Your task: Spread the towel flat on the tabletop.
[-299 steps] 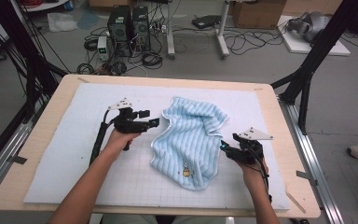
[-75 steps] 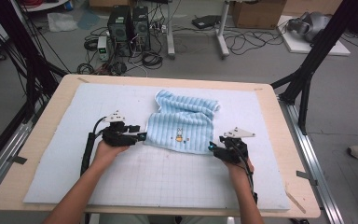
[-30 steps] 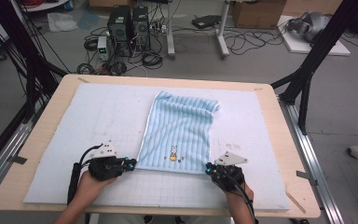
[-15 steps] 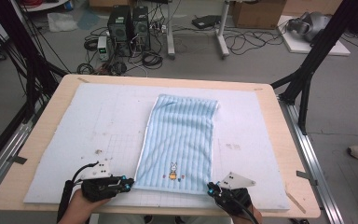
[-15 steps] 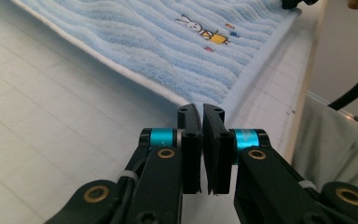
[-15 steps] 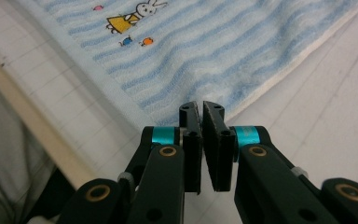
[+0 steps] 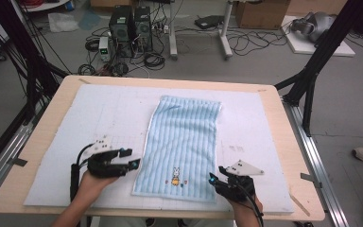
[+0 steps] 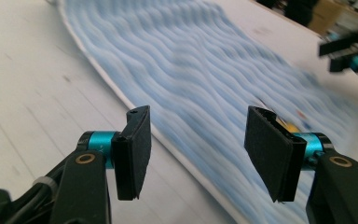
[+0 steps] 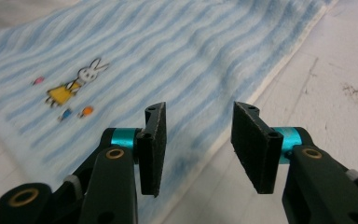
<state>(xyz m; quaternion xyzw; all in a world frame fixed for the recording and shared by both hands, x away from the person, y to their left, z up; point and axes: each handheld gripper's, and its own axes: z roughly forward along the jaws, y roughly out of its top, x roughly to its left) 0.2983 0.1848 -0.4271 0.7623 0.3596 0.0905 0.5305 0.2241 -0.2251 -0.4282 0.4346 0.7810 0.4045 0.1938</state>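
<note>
On the desk's white mat, our striped towel lies spread flat, lengthwise; both the left gripper and right gripper have just opened, jaws apart, nothing between them. Any folding, we judge, remains.

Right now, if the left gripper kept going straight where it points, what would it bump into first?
Probably the blue striped towel: the open left gripper looks along the towel's near side edge, with nothing between. How high it hovers is hard to tell.
</note>
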